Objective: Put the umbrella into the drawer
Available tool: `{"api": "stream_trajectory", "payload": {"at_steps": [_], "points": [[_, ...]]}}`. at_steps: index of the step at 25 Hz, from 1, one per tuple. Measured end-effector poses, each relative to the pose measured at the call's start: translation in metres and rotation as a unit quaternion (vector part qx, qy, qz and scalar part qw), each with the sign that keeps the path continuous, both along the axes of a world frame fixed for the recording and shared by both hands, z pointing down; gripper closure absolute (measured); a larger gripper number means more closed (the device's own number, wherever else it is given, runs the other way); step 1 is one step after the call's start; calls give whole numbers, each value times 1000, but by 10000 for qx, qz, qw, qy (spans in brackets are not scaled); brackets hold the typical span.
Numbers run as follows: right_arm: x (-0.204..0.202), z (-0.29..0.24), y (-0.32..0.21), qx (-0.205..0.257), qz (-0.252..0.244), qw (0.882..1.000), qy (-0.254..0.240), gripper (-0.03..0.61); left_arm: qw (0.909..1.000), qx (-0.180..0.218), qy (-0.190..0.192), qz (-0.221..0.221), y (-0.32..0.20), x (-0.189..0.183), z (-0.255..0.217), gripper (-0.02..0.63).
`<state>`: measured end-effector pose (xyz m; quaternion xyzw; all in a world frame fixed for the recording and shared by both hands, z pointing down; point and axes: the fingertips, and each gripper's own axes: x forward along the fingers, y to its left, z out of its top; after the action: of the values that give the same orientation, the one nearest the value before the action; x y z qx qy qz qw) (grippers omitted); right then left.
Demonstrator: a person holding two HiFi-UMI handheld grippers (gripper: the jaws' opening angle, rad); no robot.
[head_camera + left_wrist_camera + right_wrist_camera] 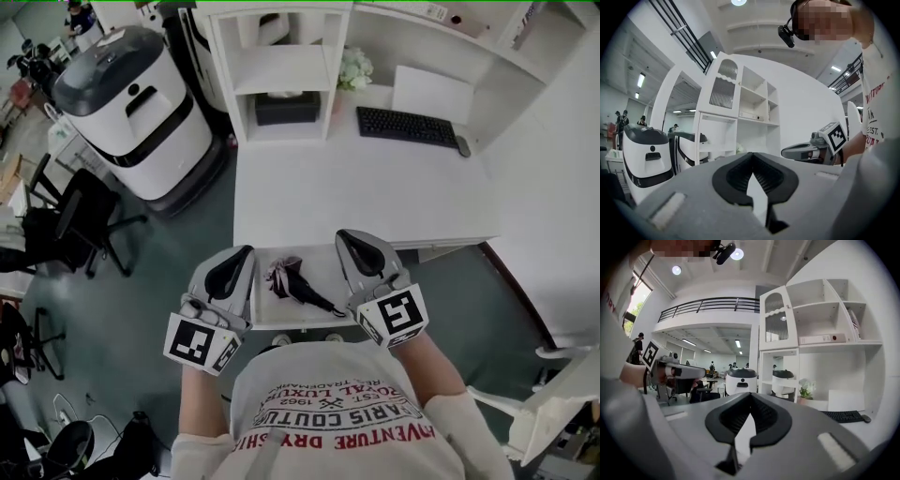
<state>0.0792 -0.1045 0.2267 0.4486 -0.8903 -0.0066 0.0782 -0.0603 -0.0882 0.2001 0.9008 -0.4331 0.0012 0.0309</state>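
Note:
A folded dark umbrella (300,285) with a pale frilled end lies in the open white drawer (326,265) under the desk's front edge. My left gripper (241,253) hangs above the drawer's left side, and my right gripper (348,236) above its right side. Neither touches the umbrella. Both point level across the room. In the left gripper view the left gripper (753,182) is shut with nothing in it, and the right gripper (813,151) shows beside it. In the right gripper view the right gripper (747,422) is shut and empty.
The white desk (375,192) carries a black keyboard (408,125), a shelf unit with a dark tissue box (286,106), and flowers (353,67). A white-and-black machine (131,103) and black office chairs (84,220) stand at the left. A white chair (553,394) is at the right.

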Motion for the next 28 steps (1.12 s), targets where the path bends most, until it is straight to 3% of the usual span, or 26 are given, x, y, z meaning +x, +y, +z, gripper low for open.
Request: {"api": "stream_trajectory", "payload": {"at_steps": [6,11,28], "points": [[2,-8,3,48,-121,9999,-70,578,9997,177,-66,-174,-2,5,-16,609],[3,-13,4,126,-201,9997,-40,578,9994,135,-256,-179,-4,17,-10,609],[8,-4,13,-16,-290,9995,-89,578,9995,51,-278,-125,4,27,-9,609]]}}
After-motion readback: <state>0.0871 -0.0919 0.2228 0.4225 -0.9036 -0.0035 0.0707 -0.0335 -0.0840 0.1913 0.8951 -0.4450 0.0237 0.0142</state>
